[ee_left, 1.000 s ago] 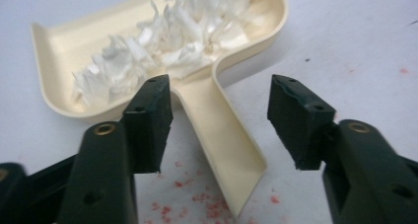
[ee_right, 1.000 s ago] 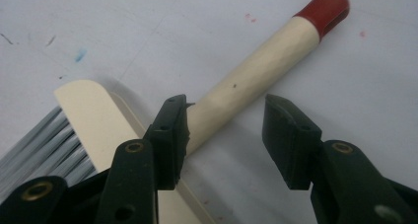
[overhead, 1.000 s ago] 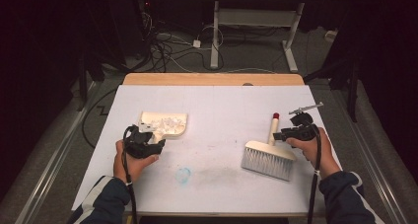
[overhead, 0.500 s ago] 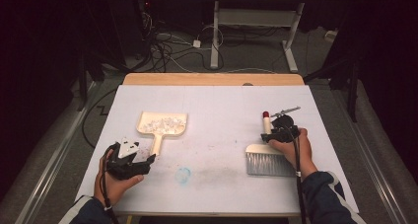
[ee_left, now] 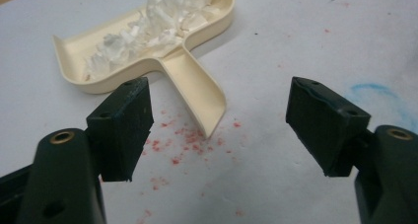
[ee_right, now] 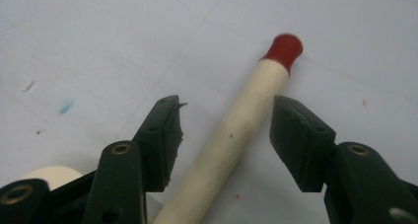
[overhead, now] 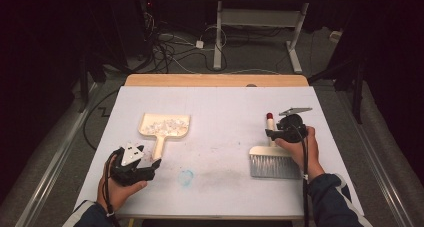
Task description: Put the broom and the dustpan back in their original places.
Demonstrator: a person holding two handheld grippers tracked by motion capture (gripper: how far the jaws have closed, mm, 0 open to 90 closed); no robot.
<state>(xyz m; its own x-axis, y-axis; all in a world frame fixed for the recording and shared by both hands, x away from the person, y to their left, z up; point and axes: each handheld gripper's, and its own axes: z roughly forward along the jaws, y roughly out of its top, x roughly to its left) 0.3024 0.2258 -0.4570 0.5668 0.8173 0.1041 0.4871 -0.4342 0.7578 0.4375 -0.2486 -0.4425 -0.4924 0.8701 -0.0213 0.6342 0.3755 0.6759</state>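
Note:
A cream dustpan point(overhead: 164, 124) with white scraps in it lies on the white table, handle toward me. My left gripper point(overhead: 152, 164) sits at the front left, just short of that handle. In the left gripper view its jaws have just been opening and stand wide; my left gripper point(ee_left: 222, 120) has the dustpan point(ee_left: 148, 41) ahead, handle end between the jaws and untouched. A brush point(overhead: 272, 166) with grey bristles and a red-tipped handle lies at the right. My right gripper point(overhead: 272, 134) straddles the brush handle point(ee_right: 236, 135); its jaws have just been opening, with a gap on both sides.
Red specks point(ee_left: 167, 145) and a blue smudge point(overhead: 186, 177) mark the table cover point(overhead: 225, 102). A wooden strip point(overhead: 215, 80) runs along the far edge. Beyond it are floor cables point(overhead: 175, 52) and a white desk frame point(overhead: 260, 22).
My left gripper has let go of the dustpan handle and drawn back toward the front left, jaws wider. The right hand has shifted slightly left; the brush now lies straighter on the table.

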